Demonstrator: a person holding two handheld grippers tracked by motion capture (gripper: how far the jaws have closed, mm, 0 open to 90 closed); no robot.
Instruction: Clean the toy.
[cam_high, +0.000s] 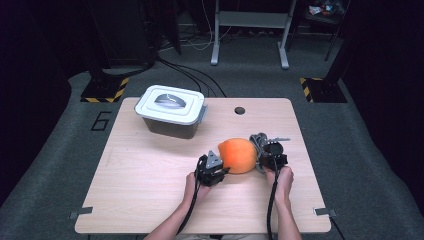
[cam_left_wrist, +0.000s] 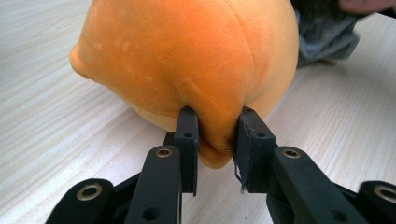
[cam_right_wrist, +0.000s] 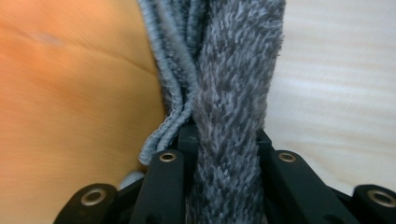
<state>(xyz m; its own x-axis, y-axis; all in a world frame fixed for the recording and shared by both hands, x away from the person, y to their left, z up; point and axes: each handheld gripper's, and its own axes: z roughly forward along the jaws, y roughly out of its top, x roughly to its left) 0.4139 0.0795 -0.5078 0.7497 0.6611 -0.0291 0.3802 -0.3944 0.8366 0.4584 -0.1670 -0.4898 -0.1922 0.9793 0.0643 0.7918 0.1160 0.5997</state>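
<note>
Forearms of the person enter the high view from its bottom edge. The left gripper (cam_high: 221, 169) is at the near-left side of the orange plush toy (cam_high: 238, 155), and the right gripper (cam_high: 266, 156) is at the toy's right side, where a grey cloth (cam_high: 258, 141) lies against it. The toy rests on the wooden table (cam_high: 140, 180), a little right of the middle, with its long axis about left to right. The left half of the table is bare and gives much room; the near edge is close behind the hands. A grey lidded box (cam_high: 172, 111) stands near the far edge, well apart from the toy, and a round hole (cam_high: 239, 110) is in the tabletop to its right. The jaws are too small here to make out.

From the left gripper view, the two black jaws pinch a fold of the orange plush toy (cam_left_wrist: 187, 51), closed on it. The toy's small pointed end turns to the left of this view. The grey cloth (cam_left_wrist: 327, 35) is cut off at the top right corner.

From the right gripper view, the jaws are closed on a bunch of the grey cloth (cam_right_wrist: 229, 93), which hides their tips. The toy (cam_right_wrist: 70, 102) is blurred on the left, touching the cloth.
</note>
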